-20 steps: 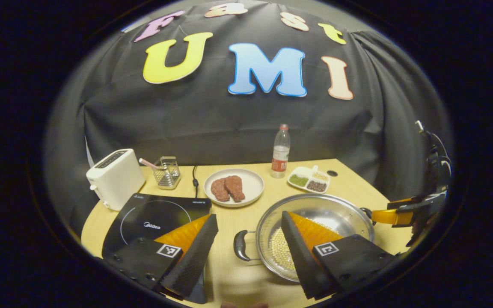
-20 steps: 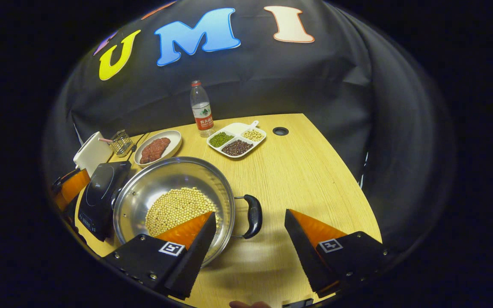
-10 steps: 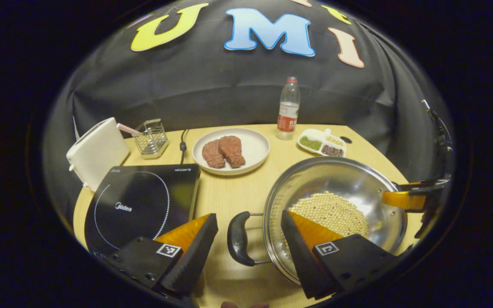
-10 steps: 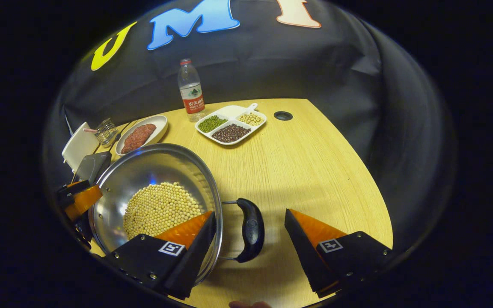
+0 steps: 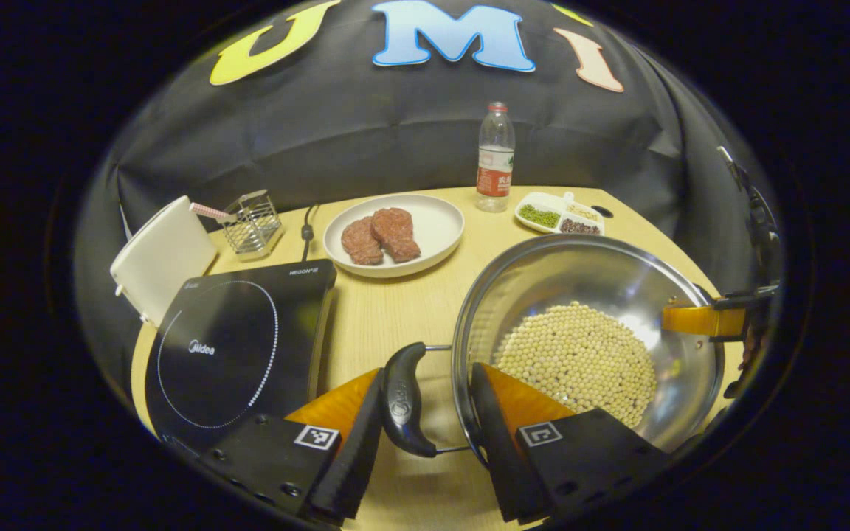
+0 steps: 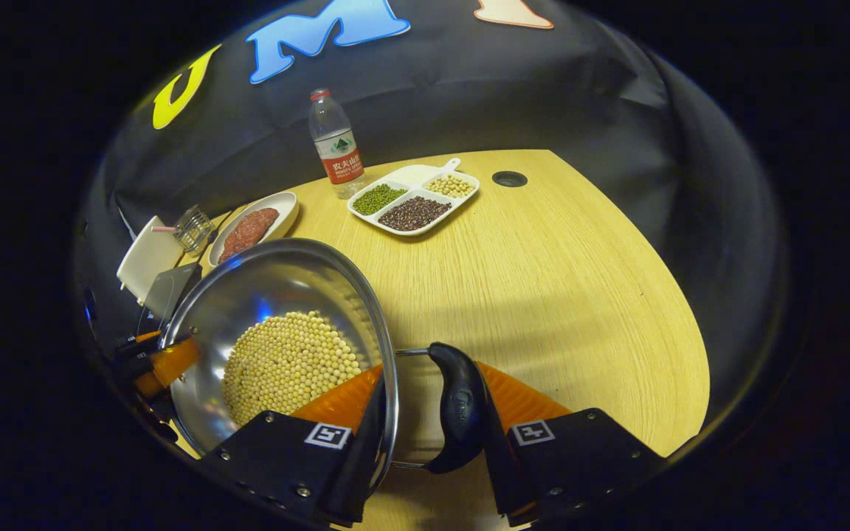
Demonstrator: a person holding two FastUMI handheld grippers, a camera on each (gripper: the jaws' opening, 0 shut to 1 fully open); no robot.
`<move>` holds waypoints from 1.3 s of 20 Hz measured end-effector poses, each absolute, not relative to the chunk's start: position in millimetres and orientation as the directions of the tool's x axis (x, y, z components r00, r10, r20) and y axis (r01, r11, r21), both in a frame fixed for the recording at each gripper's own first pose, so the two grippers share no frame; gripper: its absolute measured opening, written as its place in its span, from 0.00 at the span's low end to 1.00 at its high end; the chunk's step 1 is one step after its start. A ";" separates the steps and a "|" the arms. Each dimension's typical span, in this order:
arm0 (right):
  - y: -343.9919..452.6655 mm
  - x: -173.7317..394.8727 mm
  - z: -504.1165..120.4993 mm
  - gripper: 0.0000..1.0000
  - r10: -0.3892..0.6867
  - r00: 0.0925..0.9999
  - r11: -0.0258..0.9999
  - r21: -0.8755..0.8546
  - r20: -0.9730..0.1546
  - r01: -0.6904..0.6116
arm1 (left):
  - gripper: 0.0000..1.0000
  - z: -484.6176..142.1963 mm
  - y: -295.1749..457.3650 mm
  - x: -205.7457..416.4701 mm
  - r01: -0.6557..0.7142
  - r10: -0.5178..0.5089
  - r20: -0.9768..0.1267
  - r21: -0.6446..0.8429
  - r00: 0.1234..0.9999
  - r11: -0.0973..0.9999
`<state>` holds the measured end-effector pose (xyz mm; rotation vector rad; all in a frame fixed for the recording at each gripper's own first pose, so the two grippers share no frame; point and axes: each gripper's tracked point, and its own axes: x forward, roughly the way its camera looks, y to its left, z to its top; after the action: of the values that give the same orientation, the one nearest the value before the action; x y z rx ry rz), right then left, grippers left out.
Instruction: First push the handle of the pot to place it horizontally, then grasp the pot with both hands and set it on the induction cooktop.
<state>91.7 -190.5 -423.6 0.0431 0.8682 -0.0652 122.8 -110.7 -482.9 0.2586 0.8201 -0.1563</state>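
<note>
The pot (image 5: 587,346), a wide steel pan holding a bed of pale beans (image 5: 580,361), sits on the table (image 6: 543,273) just right of the cooktop (image 5: 233,346), its two black handles lying level at opposite sides, so the pushing step looks done and the two-handed grasp is in hand. In the left gripper view, the left gripper (image 5: 425,413) straddles the left handle (image 5: 401,402): one finger lies against the handle's outer face, the other sits inside the rim, over the pot wall, so the jaws stand narrowed about handle and rim, though whether both fingers press yet is hard to tell. In the right gripper view, the right gripper (image 6: 436,413) does the same on the right handle (image 6: 458,413), with one finger inside the rim near the beans and the other tight beside the handle's outer face; again firm contact on both sides cannot be confirmed. The far gripper's orange finger shows at the opposite rim in each view. The next move, as I judge it, calls for both claws to finish closing evenly, then a level lift with both hands rising together so the beans do not slide, a carry leftward, and a gentle set-down centred on the cooktop's ring. A plate (image 5: 436,221) of meat stands behind, well apart.
</note>
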 end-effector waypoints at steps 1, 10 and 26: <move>-190.1 91.3 -422.6 0.64 -0.039 0.646 0.997 0.017 -0.762 0.080 | 0.74 -482.0 -111.0 123.1 0.236 -0.040 -0.735 0.165 0.676 0.958; -171.8 82.1 -399.5 0.55 -0.093 0.654 0.993 -0.026 -0.750 0.112 | 0.61 -466.6 -99.2 123.9 0.247 -0.086 -0.749 0.106 0.657 0.963; -37.0 73.5 -333.3 0.55 -0.057 0.701 0.995 0.014 -0.711 0.095 | 0.64 -350.7 24.3 132.4 0.237 -0.100 -0.725 0.089 0.682 0.967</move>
<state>73.5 -37.0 -333.3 0.0514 0.7894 -0.0848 132.4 24.3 -350.7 0.1818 0.7997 -0.1903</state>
